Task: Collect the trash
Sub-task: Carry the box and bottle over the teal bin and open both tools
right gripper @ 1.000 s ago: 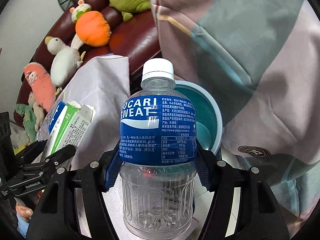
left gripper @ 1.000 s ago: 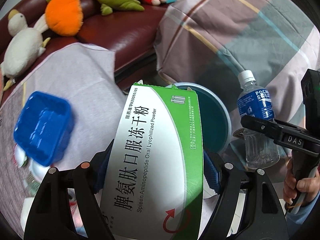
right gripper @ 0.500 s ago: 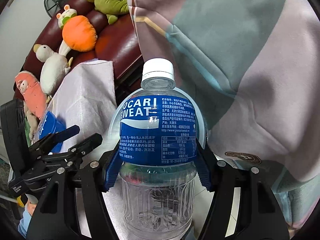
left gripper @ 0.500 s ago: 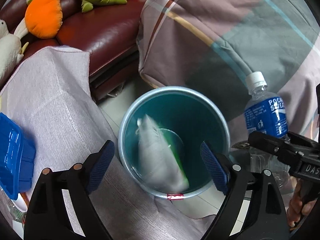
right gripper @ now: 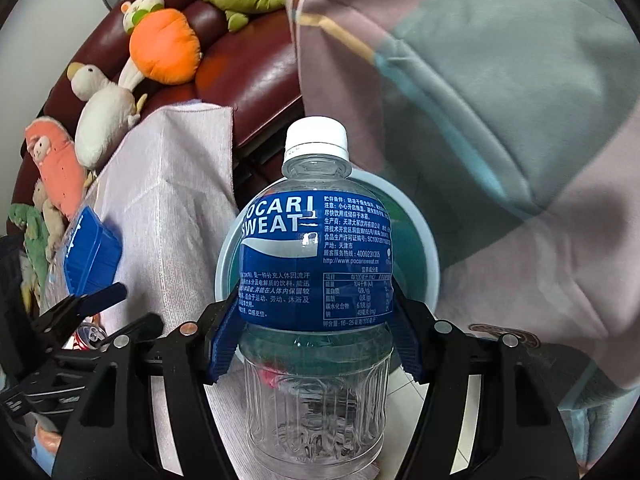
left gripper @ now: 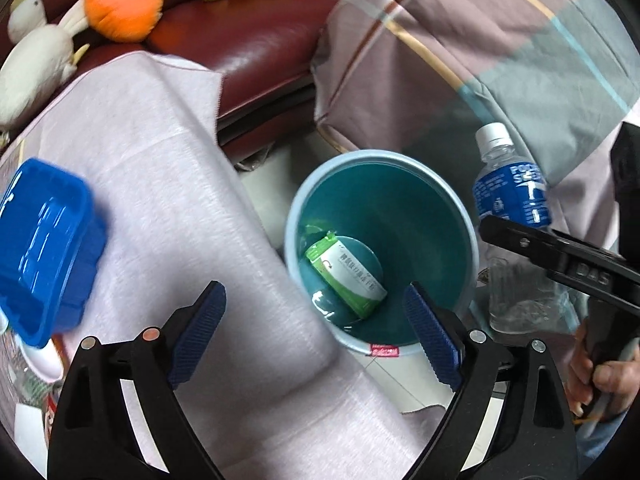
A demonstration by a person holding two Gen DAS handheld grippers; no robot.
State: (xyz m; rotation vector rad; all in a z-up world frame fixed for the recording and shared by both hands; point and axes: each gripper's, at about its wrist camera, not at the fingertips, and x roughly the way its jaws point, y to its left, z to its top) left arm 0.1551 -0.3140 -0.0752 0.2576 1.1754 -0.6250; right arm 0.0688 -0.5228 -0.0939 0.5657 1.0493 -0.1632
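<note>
A light blue trash bin (left gripper: pixel 472 240) stands on the floor beside the table. A green and white medicine box (left gripper: pixel 347 278) lies at its bottom. My left gripper (left gripper: pixel 316 320) is open and empty above the bin's near rim. My right gripper (right gripper: pixel 314 338) is shut on an empty Pocari Sweat bottle (right gripper: pixel 316 264) with a white cap, held upright over the bin (right gripper: pixel 434 256). The bottle (left gripper: pixel 512 204) also shows at the right of the left wrist view, just right of the bin.
A pale cloth covers the table (left gripper: pixel 168 216), with a blue plastic tray (left gripper: pixel 40 248) at its left. A dark red sofa (left gripper: pixel 248 40) with plush toys is behind. A plaid blanket (left gripper: pixel 460 60) hangs right of the bin. A drink can (right gripper: pixel 90 336) lies by the table.
My left gripper opened and the medicine box dropped into the bin, where it now lies at the bottom. My right gripper carried the bottle over the bin.
</note>
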